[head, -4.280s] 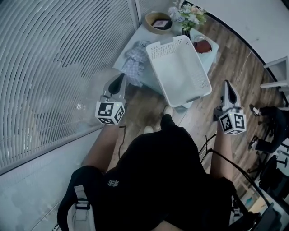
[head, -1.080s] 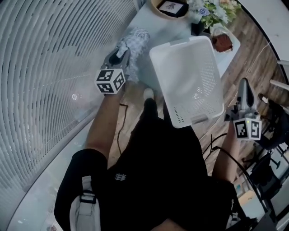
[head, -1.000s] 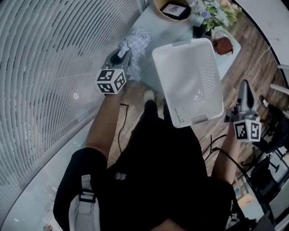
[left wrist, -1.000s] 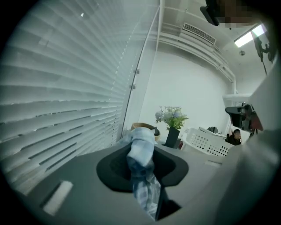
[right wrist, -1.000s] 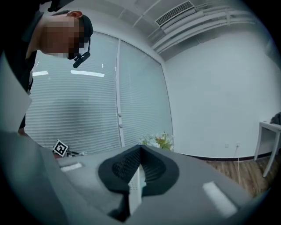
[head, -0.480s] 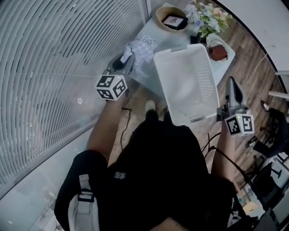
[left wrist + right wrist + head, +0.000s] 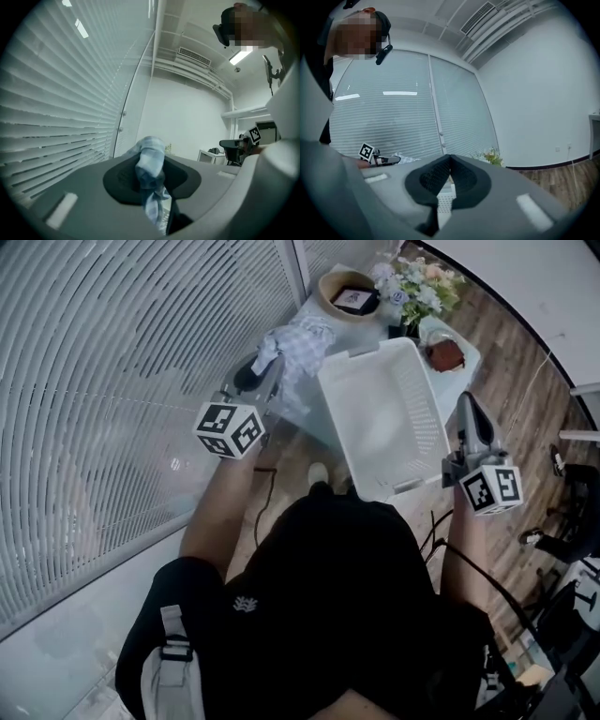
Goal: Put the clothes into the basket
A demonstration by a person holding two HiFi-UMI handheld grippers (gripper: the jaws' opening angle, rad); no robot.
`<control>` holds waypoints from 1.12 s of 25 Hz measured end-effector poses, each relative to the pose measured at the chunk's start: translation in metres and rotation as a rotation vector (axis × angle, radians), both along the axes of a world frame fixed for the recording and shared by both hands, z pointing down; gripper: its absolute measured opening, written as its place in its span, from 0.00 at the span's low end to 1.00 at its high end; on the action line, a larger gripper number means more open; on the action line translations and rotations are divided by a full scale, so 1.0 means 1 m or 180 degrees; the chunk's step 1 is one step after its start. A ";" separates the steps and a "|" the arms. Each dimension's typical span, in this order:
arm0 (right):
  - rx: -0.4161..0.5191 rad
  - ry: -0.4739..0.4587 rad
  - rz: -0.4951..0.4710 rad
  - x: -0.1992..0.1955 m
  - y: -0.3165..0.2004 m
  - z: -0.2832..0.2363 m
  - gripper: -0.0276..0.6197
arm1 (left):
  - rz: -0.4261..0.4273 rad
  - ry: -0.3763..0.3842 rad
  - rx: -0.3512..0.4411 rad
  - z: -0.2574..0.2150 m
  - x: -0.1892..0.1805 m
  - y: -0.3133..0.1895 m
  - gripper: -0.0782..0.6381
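A pale blue checked cloth [image 7: 298, 338] lies bunched on the pale table [image 7: 364, 322], just left of the white perforated basket [image 7: 380, 423]. My left gripper [image 7: 265, 367] reaches the cloth's near edge. In the left gripper view that gripper [image 7: 151, 154] is shut on a fold of the cloth [image 7: 152, 147], which sticks out past the tips and hangs down between them. My right gripper [image 7: 466, 401] hovers by the basket's right rim. In the right gripper view it [image 7: 450, 159] is shut with nothing held; a piece of the basket [image 7: 445, 200] shows through the slit below the tips.
A bowl holding a card [image 7: 349, 292], flowers [image 7: 412, 279] and a dish with something dark red [image 7: 445, 352] stand at the table's far end. Window blinds [image 7: 122, 381] fill the left side. Wooden floor [image 7: 525, 399] and office chairs [image 7: 567, 531] lie to the right.
Four seconds ago the left gripper hung below the cloth; now it is at the cloth. Over the last second the right gripper has come up beside the basket's right rim.
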State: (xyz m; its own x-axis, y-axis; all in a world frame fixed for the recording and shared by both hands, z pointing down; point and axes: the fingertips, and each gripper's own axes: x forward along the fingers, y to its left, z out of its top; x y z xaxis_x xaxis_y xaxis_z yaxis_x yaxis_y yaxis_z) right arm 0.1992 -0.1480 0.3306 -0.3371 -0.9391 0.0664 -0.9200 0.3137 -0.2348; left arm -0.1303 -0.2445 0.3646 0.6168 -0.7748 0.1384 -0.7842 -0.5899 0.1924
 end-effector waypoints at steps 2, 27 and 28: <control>0.0059 -0.0043 0.0032 0.001 0.001 -0.008 0.05 | 0.0032 0.0031 0.0048 -0.012 0.002 0.001 0.24; 0.0194 -0.0245 0.0143 0.022 0.017 -0.029 0.05 | 0.0716 0.0195 0.0397 -0.092 0.100 0.025 0.24; 0.0196 -0.0248 0.0156 0.025 0.018 -0.030 0.04 | 0.0741 0.0200 0.0404 -0.094 0.103 0.027 0.24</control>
